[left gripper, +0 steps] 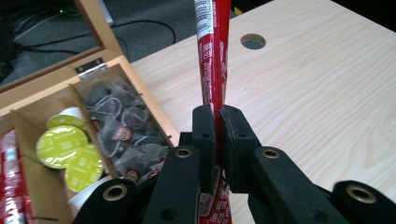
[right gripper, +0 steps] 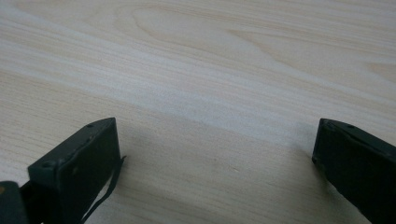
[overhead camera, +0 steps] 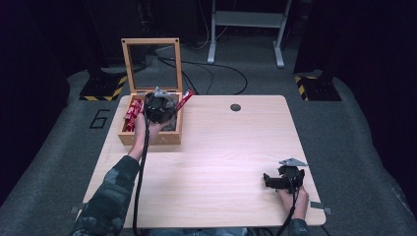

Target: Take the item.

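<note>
**Left gripper view: red stick packet pinched above box**

Left gripper (left gripper: 217,116) has its jaws pressed together on a long red stick sachet (left gripper: 212,56), held upright beside the open wooden compartment box (left gripper: 100,65). The sachet carries white print and a barcode strip, too small to read. Box compartments hold dark pyramid tea bags (left gripper: 123,133) with round red tags and lime-green capsules (left gripper: 60,144), lettering illegible. A "6" (overhead camera: 100,119) marks the floor. Right gripper (right gripper: 215,154) rests spread on the pale wooden desk (right gripper: 196,70), empty.

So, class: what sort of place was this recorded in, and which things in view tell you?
Probably a lab or studio set up for recording, not a home. A bare wooden table stands on grey carpet, cables trail across the floor, and yellow-black hazard-striped stand bases sit against dark surroundings.
</note>
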